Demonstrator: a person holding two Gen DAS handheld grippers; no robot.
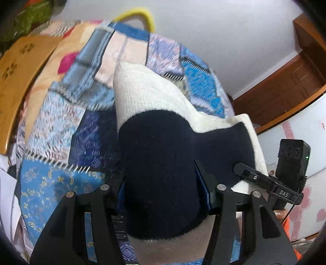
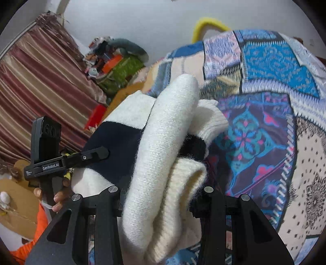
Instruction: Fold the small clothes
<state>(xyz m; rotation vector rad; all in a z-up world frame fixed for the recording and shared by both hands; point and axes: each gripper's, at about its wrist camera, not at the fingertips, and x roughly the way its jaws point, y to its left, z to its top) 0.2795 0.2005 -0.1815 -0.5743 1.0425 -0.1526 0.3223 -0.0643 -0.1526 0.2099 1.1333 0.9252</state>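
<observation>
A folded knit sweater [image 1: 161,155], navy with cream bands, hangs above the bed between both grippers. In the left wrist view my left gripper [image 1: 163,189] is shut on its thick navy fold, and the sweater hides the fingertips. The right gripper's upper finger [image 1: 250,174] presses on the sweater's right edge. In the right wrist view my right gripper [image 2: 159,199] is shut on the sweater's [image 2: 163,142] rolled cream layers. The left gripper's finger [image 2: 91,156] lies on the navy band at the left, with a hand [image 2: 59,195] on its handle.
A patchwork bedspread [image 2: 264,132] in blue, purple and cream lies under the sweater. Behind it are a yellow hoop [image 1: 138,14] and a white wall. A wooden headboard [image 1: 18,67] is at the left, a brown door [image 1: 285,89] at the right, a striped curtain [image 2: 40,81] and a clutter pile [image 2: 116,59] beyond.
</observation>
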